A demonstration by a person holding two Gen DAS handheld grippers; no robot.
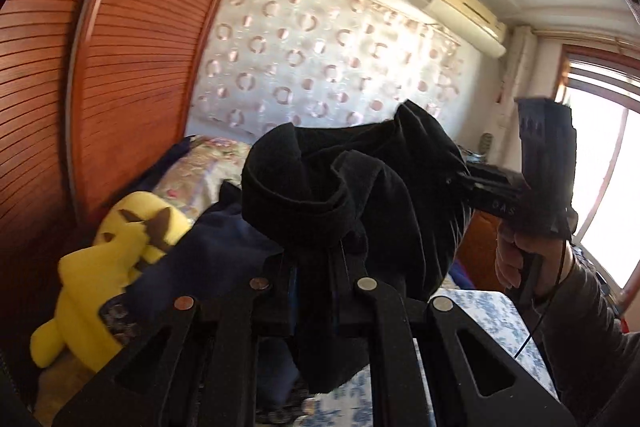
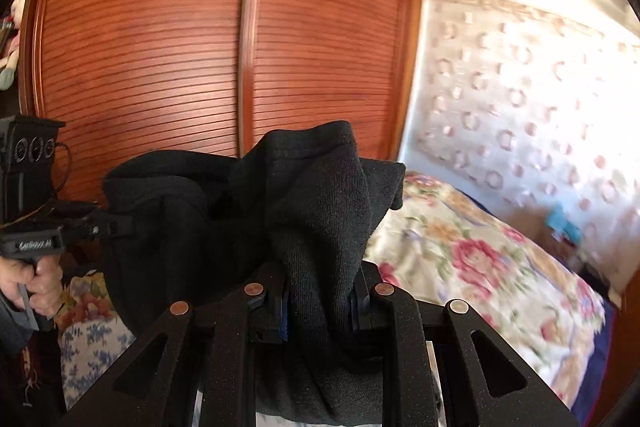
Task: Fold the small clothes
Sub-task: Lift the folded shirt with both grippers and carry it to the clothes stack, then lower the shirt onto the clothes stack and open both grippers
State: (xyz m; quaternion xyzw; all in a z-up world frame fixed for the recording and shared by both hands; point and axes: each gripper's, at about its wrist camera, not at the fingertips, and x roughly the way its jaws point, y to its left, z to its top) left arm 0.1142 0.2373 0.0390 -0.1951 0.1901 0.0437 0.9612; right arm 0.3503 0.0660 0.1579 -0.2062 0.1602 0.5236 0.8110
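A small black garment (image 1: 360, 187) hangs in the air above a bed, stretched between two hand-held tongs. The left tongs (image 1: 320, 259) are pinched narrow on one bunched edge of the cloth, which rises in folds straight ahead of their tips and droops beneath them. The right tongs (image 2: 320, 291) are likewise closed on a gathered edge — dark knit fabric fills the gap between the fingers and spills below. In the left wrist view the right tongs enter from the right side, a hand (image 1: 524, 251) wrapped round the handle; in the right wrist view the left tongs come in from the left. The garment's long axis therefore runs across, from one grip to the other, sagging in the middle, and neither hand is nearer than the other since both hold it. Beneath lie a floral quilt (image 2: 460, 259) and a blue patterned sheet (image 1: 480, 315); a yellow plush toy (image 1: 104, 267) sits near a slatted wooden wardrobe (image 2: 160, 47). Laying the cloth flat on the bed looks like the next need.
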